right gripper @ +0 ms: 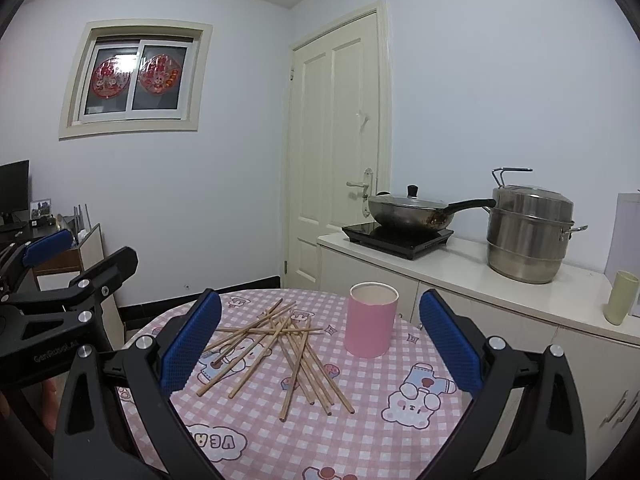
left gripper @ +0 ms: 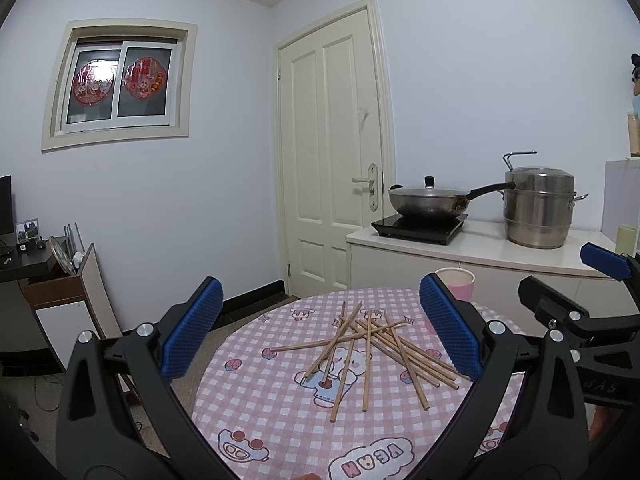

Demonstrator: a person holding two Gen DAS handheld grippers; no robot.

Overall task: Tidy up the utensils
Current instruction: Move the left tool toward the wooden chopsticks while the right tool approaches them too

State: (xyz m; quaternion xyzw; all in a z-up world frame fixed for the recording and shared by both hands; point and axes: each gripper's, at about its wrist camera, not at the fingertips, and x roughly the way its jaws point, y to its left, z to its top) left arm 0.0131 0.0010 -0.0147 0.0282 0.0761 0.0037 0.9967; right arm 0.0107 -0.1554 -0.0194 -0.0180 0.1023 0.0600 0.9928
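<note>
1. The left gripper (left gripper: 320, 332) stood wide open with nothing between its blue pads (left gripper: 192, 328), poised above the near side of the round table (left gripper: 256, 412) in its pink checked cloth.
2. The right gripper (right gripper: 320, 336) was equally wide apart and empty.
3. The wooden chopsticks (right gripper: 280, 344) lay in a loose crossed heap on the cloth, just left of the pink cup (right gripper: 370, 320); how many there were was hard to count where they overlapped.
4. From the left wrist, the cup (left gripper: 460, 280) was mostly hidden behind that gripper's right-hand finger, only its rim and a sliver of wall showing beyond the chopsticks (left gripper: 368, 348).
5. The right wrist view showed the cup whole, upright and open-topped; its inside could not be made out.
6. Each view caught the other gripper at its edge, cut off by the frame.
7. Only the right wrist view showed a pale tumbler (right gripper: 620, 298) in full on the counter (right gripper: 480, 280) beyond the cup.
8. A lidded wok (right gripper: 412, 212) and a steel steamer pot (right gripper: 528, 236) stood on the counter behind the cup.
</note>
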